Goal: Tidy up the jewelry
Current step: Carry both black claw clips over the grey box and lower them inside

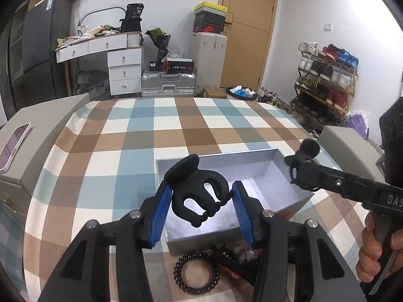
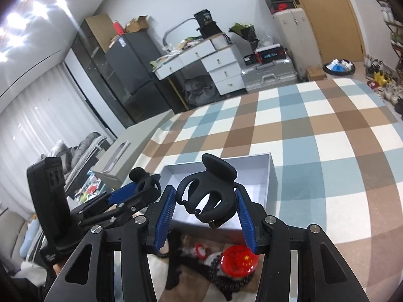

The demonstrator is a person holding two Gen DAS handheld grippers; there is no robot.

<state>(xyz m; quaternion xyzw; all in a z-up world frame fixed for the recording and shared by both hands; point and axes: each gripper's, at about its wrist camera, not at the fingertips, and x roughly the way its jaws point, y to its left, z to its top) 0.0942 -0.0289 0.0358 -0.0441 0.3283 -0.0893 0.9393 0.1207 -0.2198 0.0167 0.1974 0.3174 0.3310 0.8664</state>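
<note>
1. Both grippers carry a black hair claw above the checked cloth (image 1: 176, 130), each claw pinched between blue pads. The left gripper (image 1: 202, 205) clamps the left claw (image 1: 199, 193); the right gripper (image 2: 205, 210) clamps the right claw (image 2: 209, 191).
2. The step in hand looks like transport: two claws on their way to the grey box (image 1: 289, 176), which lies open on the cloth just ahead of both grippers.
3. In the left wrist view, the right gripper and its claw hang at the box's far right corner, while the left claw hangs over the near half of the box.
4. The box's pale floor appears bare where it shows; the grippers and claws hide part of it.
5. The rest of the pile lies outside the box, on the cloth by its near wall: a black coil hair tie (image 1: 196, 273), a red round badge (image 2: 239, 258), dark beads (image 2: 226, 280) and other small pieces too hidden to name.
6. The next move likely calls for lowering each claw inside the walls, then parting the pads to drop it clear of the rim.
</note>
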